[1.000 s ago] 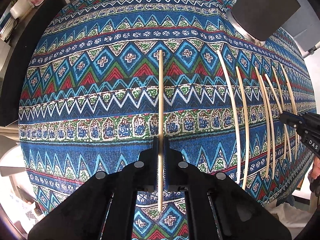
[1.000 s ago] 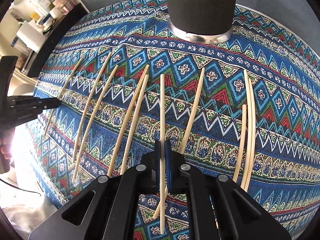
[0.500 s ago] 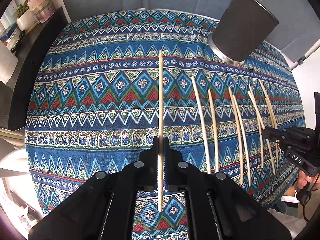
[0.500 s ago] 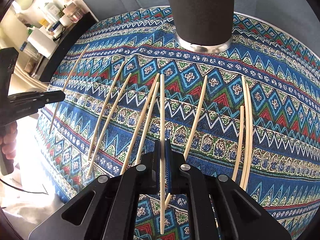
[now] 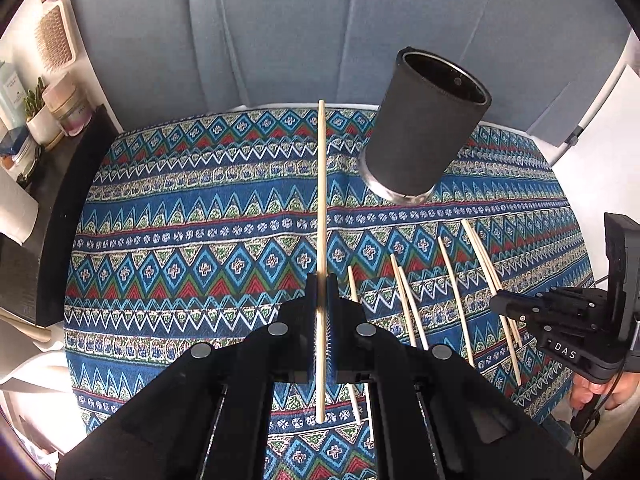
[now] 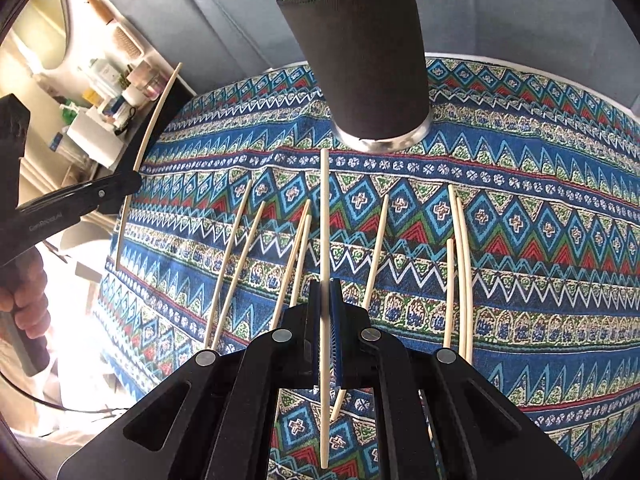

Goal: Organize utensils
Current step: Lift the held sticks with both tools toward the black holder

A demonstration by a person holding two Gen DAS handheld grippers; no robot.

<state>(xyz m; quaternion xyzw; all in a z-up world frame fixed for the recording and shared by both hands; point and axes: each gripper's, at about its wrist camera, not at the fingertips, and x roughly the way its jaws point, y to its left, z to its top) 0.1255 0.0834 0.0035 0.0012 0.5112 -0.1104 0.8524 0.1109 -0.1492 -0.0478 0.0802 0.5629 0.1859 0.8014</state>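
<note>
My left gripper (image 5: 321, 280) is shut on a pale wooden chopstick (image 5: 321, 200) that hangs above the patterned cloth, pointing toward the far table edge. The right gripper (image 6: 325, 284) is shut on another chopstick (image 6: 325, 220), also lifted off the cloth. A black cylindrical holder (image 5: 424, 136) with a metal base stands upright at the back of the table, right of the left chopstick and just beyond the right one (image 6: 360, 64). Several more chopsticks (image 6: 236, 264) lie side by side on the cloth. The right gripper (image 5: 496, 303) shows at the right edge of the left wrist view.
The round table carries a blue, red and green patterned cloth (image 5: 180, 240). A grey padded wall (image 5: 240, 32) rises behind it. A dark shelf (image 5: 76, 184) with jars and a small plant stands at the left. A person's hand (image 6: 24, 292) holds the left gripper's handle.
Both grippers have risen with their chopsticks, the left one more. The table looks smaller and farther, and the holder's open top and the wall behind have come into view.
</note>
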